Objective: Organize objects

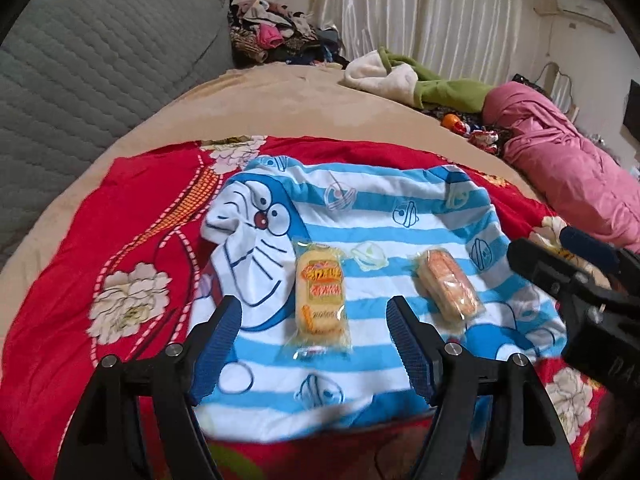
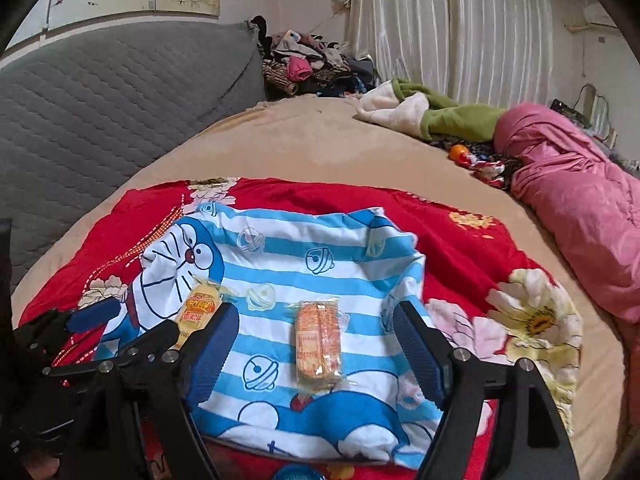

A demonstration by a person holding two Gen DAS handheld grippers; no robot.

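Two wrapped snack cakes lie on a blue-and-white striped Doraemon cloth (image 1: 380, 216). The yellow-labelled cake (image 1: 321, 300) lies flat between the open fingers of my left gripper (image 1: 316, 320), which hovers just above it. The orange-labelled cake (image 1: 448, 284) lies to its right on its side. In the right wrist view the orange cake (image 2: 319, 342) sits between the open fingers of my right gripper (image 2: 316, 332), and the yellow cake (image 2: 198, 312) is partly hidden behind the left finger. Both grippers are empty. The cloth also shows in the right wrist view (image 2: 320, 248).
The cloth lies on a red flowered blanket (image 1: 132, 216) on a beige bed (image 1: 280, 108). A grey quilted headboard (image 1: 92, 64) stands at left. A rolled pink quilt (image 1: 568, 156), green and white blankets (image 1: 424, 80) and a clothes pile (image 1: 276, 36) lie at the far side.
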